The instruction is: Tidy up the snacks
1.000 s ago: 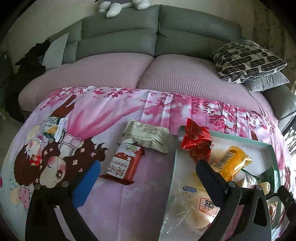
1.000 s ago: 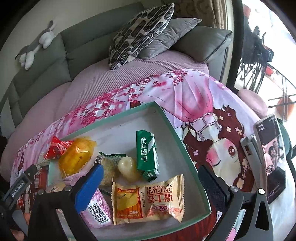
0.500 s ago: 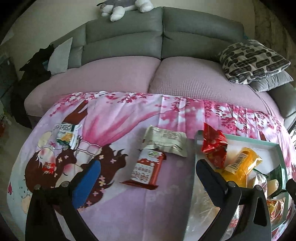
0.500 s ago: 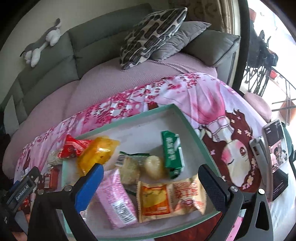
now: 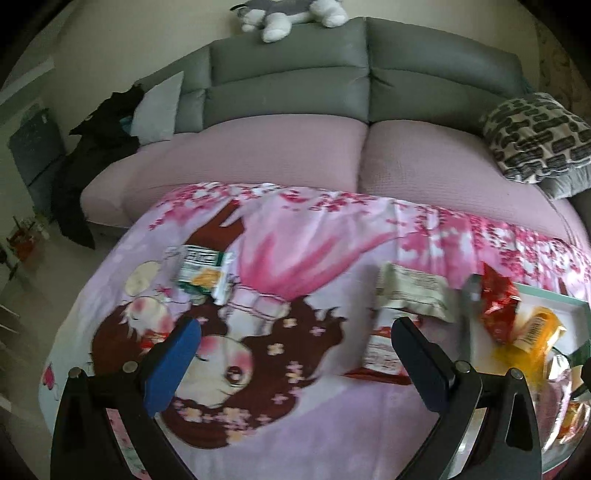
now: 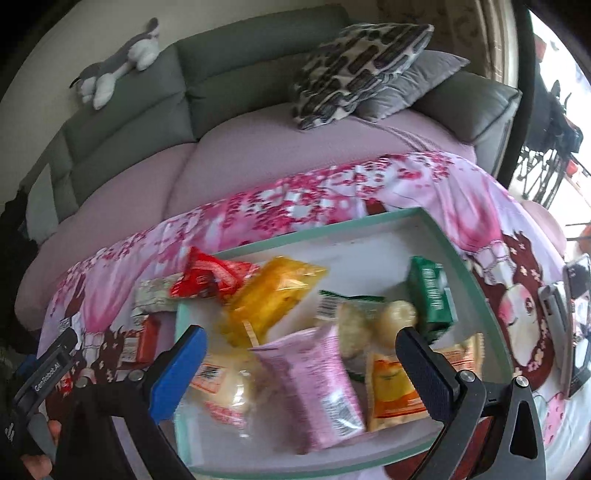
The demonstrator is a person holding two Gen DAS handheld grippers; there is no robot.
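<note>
A mint-rimmed white tray (image 6: 476,280) holds several snacks: a red packet (image 6: 210,277) hanging over its far left corner, a yellow one (image 6: 273,295), a pink one (image 6: 317,384), a green carton (image 6: 430,299) and an orange-yellow pack (image 6: 391,391). My right gripper (image 6: 299,347) hangs open above the tray, holding nothing. On the pink cloth left of the tray (image 5: 554,299) lie a pale grey-green packet (image 5: 410,291), a red-and-white packet (image 5: 380,347) and a green-and-white packet (image 5: 203,273). My left gripper (image 5: 295,343) is open over the cloth, between those loose packets.
The table wears a pink cartoon-print cloth (image 5: 295,243). Behind it is a grey sofa (image 5: 288,74) with a pink seat cover, a patterned cushion (image 6: 354,66) and a plush toy (image 5: 288,14). A phone on a stand (image 6: 569,321) sits on the cloth to the tray's right.
The left gripper has swung left, away from the tray and over the loose packets. The right gripper's view has shifted left across the tray; a pink packet now lies in its near middle.
</note>
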